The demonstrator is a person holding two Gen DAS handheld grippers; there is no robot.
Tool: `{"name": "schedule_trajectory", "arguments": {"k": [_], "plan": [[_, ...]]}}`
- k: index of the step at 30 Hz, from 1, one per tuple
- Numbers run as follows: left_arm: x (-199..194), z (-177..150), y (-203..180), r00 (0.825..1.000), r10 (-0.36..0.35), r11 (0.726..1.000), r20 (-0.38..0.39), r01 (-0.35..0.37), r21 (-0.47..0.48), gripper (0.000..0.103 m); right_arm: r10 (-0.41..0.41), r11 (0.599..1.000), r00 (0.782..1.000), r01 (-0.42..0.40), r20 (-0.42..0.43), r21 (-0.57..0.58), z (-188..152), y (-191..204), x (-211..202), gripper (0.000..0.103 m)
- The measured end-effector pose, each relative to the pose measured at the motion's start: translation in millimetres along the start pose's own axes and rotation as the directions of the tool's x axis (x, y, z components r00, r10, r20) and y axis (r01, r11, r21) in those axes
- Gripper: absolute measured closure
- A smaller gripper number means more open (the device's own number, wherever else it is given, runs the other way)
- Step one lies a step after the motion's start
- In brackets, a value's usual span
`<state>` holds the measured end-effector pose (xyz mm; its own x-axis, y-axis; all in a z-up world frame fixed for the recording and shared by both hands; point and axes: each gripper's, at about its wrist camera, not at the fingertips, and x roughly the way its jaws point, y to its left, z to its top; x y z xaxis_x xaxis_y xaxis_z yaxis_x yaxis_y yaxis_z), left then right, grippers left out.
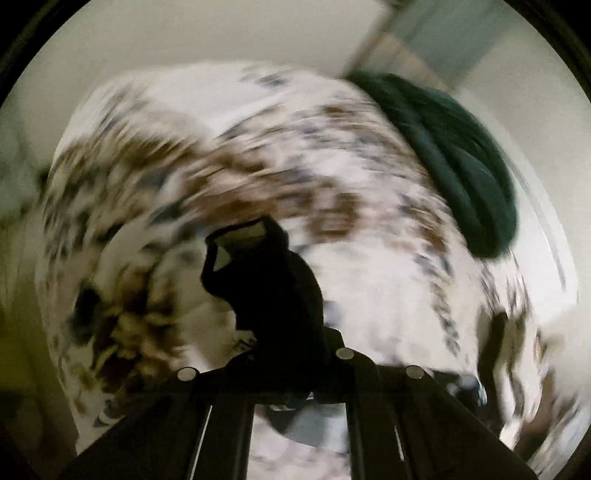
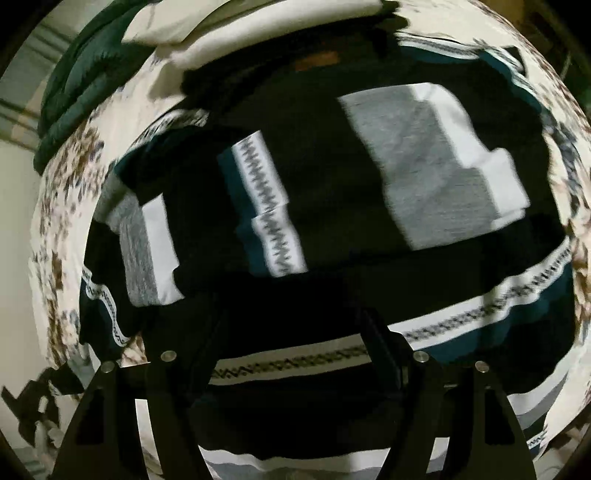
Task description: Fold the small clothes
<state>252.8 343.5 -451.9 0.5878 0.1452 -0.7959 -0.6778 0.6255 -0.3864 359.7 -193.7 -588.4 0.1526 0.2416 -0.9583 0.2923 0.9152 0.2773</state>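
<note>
A black garment (image 2: 317,229) with grey, white and teal patterned bands lies spread over the floral bedsheet (image 2: 62,206) and fills the right wrist view. My right gripper (image 2: 295,332) hovers over its near part; its dark fingers merge with the black cloth, so I cannot tell how they stand. In the blurred left wrist view, my left gripper (image 1: 273,280) is shut on a bunch of black cloth (image 1: 258,266) and holds it above the floral bedsheet (image 1: 258,147).
A dark green blanket (image 1: 461,162) lies bunched at the bed's far right; it also shows in the right wrist view (image 2: 85,81) at the upper left. White pillows (image 2: 229,26) lie behind the garment. A pale wall (image 1: 184,33) stands beyond the bed.
</note>
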Motion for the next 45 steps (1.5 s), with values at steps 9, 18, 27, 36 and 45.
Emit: {"name": "schedule_trajectory", "arguments": {"k": [9, 18, 27, 36, 45], "plan": [[-16, -106, -249, 0.964, -0.225, 0.874, -0.141, 0.264, 0.409, 0.098, 0.042, 0.996, 0.999, -0.044, 0.026, 0.084, 19, -96, -39, 0.028], [3, -313, -447, 0.853, -0.257, 0.671, -0.454, 0.495, 0.551, 0.097, -0.01, 0.978, 0.998, -0.005, 0.068, 0.207, 50, -235, -83, 0.028], [11, -369, -480, 0.91, -0.146, 0.627, -0.389, 0.389, 0.675, 0.051, -0.002, 0.968, 0.999, -0.01, 0.045, 0.251, 72, -325, -102, 0.028], [-12, -273, -368, 0.984, -0.11, 0.73, -0.142, 0.177, 0.66, 0.006, 0.124, 0.985, 0.991, -0.128, 0.042, 0.116, 96, -264, -116, 0.028], [41, -205, -254, 0.982, 0.187, 0.812, -0.015, -0.146, 0.565, 0.006, 0.066, 0.982, 0.997, -0.055, 0.051, -0.183, 165, -145, -76, 0.028]]}}
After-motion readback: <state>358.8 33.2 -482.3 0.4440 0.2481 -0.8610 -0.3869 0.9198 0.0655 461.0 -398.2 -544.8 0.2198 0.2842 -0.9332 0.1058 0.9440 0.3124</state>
